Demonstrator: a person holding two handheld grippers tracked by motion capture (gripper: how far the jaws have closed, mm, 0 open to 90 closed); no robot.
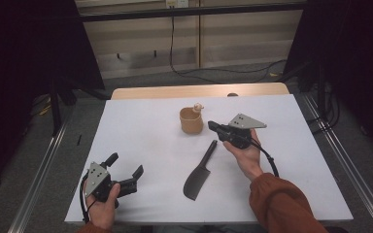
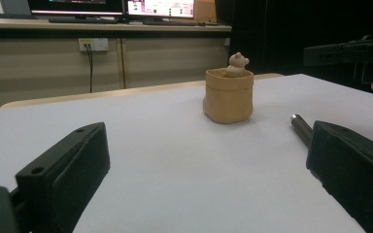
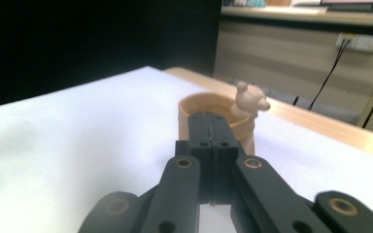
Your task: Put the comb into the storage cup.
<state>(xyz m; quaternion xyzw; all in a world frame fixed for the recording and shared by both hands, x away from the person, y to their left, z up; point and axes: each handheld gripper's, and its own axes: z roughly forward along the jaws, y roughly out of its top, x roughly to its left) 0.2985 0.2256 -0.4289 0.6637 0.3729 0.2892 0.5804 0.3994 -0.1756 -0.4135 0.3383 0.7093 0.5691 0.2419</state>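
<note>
1. Nearest the person, at the front left of the white table top (image 1: 141, 131), the left hand holds the black two-jaw left gripper (image 1: 126, 171); its jaws stand spread wide with nothing between them
2. Right of it, a dark grey cleaver-shaped toy knife (image 1: 200, 174) lies flat on the table, blade towards the person and its round handle (image 2: 301, 127) pointing away
3. Farther out, the right hand, in a rust-orange sleeve (image 1: 281, 206), holds the black right gripper (image 1: 211, 125) above the table; its jaws are pressed together on nothing, as the right gripper view shows
4. Just beyond those closed tips stands the small tan clay-coloured cup (image 1: 191, 121), upright near the middle of the table, with a pale bear-shaped figure (image 3: 250, 101) perched on its rim
5. Behind the table, a beige panelled wall (image 1: 189, 39) carries a black cable
</note>
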